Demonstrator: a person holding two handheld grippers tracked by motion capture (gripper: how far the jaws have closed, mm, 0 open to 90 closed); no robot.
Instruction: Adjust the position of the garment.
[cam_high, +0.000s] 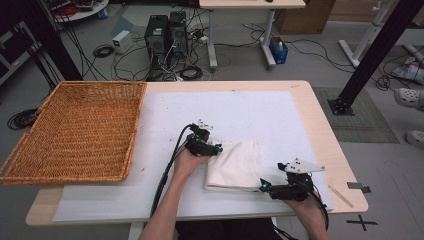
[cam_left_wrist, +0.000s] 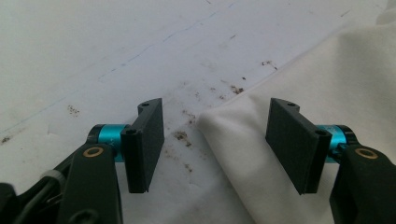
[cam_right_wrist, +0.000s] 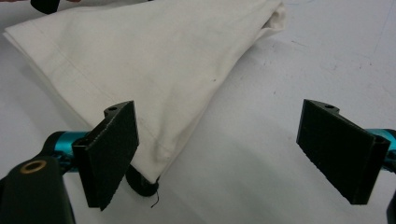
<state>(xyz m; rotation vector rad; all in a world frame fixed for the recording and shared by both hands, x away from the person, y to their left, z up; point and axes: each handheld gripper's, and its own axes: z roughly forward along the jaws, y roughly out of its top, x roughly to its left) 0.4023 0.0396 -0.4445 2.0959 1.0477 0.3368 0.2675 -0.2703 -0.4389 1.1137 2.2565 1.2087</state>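
Your cloth (cam_high: 235, 165) is cream, folded into a thick squarish pad with a stitched hem along one edge and a rounded fold at the corners; it lies flat on the white mat (cam_high: 240, 112), in the near middle of the table (cam_high: 320, 125). Your left gripper (cam_high: 218, 148) sits at the cloth's far left corner, jaws wide, with that corner lying between them but not pinched. Your right gripper (cam_high: 262, 185) is at the near right corner, jaws also spread wide, one jaw just over the hemmed edge and the other out over bare mat. The wicker basket (cam_high: 75, 131) stands at the left end of the table, well apart from the cloth, with nothing in it. The mat carries small brown specks near the left gripper. Behind the table the grey floor holds computer towers (cam_high: 166, 33), loose cables and a second desk (cam_high: 240, 30)
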